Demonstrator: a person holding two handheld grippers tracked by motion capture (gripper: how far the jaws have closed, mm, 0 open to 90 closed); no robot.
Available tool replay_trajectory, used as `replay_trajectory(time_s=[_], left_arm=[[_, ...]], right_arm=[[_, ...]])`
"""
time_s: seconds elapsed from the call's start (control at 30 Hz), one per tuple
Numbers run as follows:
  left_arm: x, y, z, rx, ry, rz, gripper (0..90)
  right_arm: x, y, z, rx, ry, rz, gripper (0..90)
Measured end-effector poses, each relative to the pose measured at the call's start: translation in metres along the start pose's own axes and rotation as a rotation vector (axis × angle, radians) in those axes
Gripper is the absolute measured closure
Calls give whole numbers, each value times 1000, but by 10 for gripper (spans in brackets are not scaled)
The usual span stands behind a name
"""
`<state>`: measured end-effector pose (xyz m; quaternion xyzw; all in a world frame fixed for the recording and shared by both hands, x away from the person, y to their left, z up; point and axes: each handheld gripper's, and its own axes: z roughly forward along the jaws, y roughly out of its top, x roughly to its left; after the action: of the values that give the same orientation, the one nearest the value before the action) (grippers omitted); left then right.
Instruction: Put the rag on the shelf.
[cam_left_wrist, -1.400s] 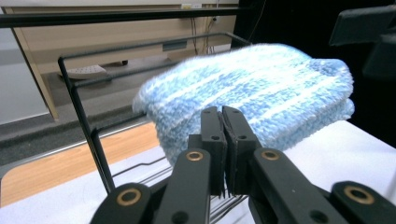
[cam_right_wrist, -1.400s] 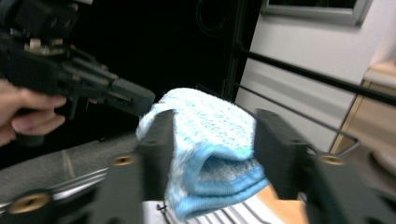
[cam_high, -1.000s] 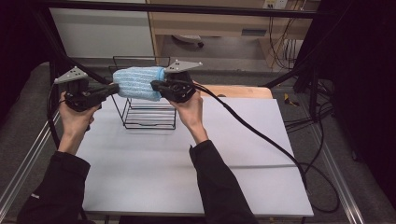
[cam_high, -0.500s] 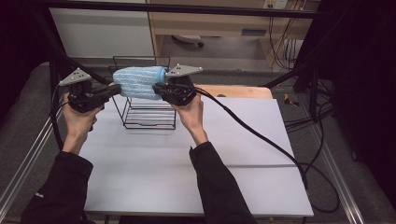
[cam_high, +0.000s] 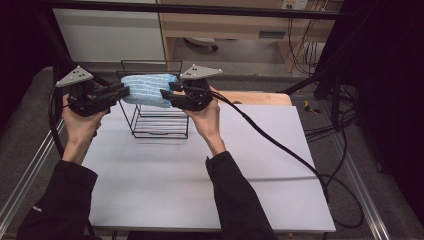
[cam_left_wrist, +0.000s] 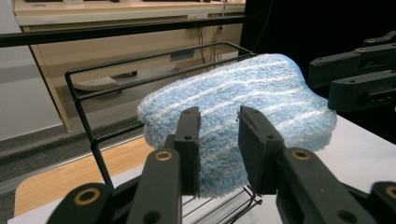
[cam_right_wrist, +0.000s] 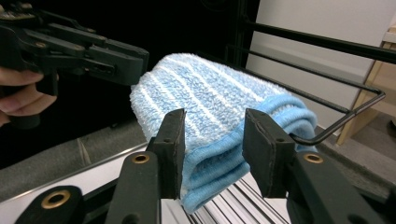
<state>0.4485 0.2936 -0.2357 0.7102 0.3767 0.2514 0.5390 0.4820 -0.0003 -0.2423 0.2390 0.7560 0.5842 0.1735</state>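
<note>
Atop the wire rack, folded blue towel lies; both tongs just spread.

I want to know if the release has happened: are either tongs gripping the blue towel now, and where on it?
Neither. Both tongs, left and right, have just been opening; each straddles one end of the folded towel lying on the wire rack.

In the high view, the far-right end of the folded blue-and-white striped terry towel is hidden behind the right gripper, and whether it rests on the black wire rack's top rails cannot be told. In the left gripper view, the towel's near lower edge disappears behind that gripper's own black jaws. In the right gripper view, the bottom edge cuts off the towel's lowest fold.
</note>
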Motion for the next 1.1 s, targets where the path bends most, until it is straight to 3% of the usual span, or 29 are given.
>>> replay_trajectory(time_s=[0.3,0.43,0.8,1.1], left_arm=[[-1,7,-1,-13,12,4,608],[-2,8,-4,-16,19,9,555],[-2,-1,-16,-1,35,35,258],[-5,-21,-28,27,45,48,123]], right_arm=[[-3,5,-6,-23,-6,7,540],[-3,7,-9,-32,-11,8,474],[0,11,-29,-22,-26,-8,224],[-12,-12,-62,1,-14,38,66]])
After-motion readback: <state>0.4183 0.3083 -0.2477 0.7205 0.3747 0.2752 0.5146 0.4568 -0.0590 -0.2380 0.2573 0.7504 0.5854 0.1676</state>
